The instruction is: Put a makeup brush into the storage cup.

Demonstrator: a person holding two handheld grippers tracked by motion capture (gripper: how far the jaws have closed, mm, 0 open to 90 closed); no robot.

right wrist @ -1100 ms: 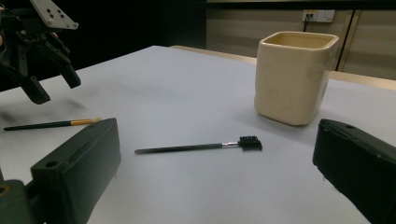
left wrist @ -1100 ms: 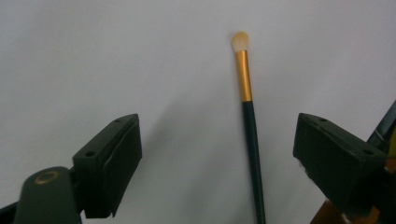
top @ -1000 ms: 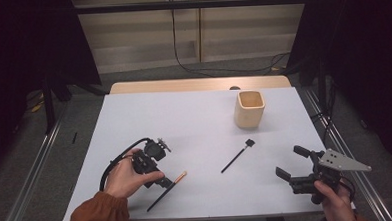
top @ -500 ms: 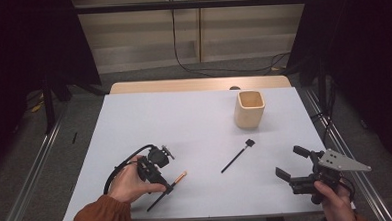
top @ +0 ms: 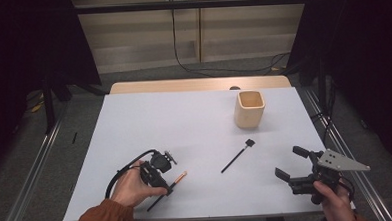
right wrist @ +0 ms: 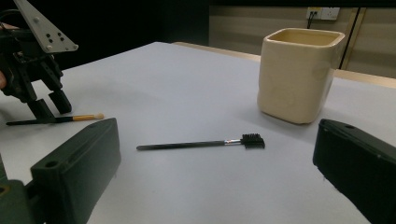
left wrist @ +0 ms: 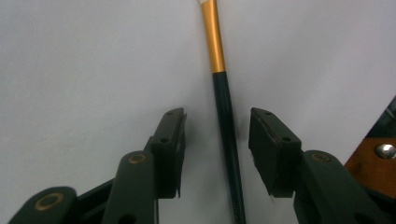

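Dim room, bright tabletop, soft shadows

A cream square cup [top: 249,109] stands upright toward the far right of the white surface [top: 174,121]. Nearer, just in front of it, a thin black brow brush [top: 238,156] lies flat on the surface, bristle head pointing toward the cup, well apart from it.

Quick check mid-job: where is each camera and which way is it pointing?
High view: above the near edge, facing forward and down on the table; hands and both claws show.
Left gripper view: rides the left claw, facing down at the gold-banded brush.
Right gripper view: rides the right claw, facing the cup.
All share the gold-banded brush.
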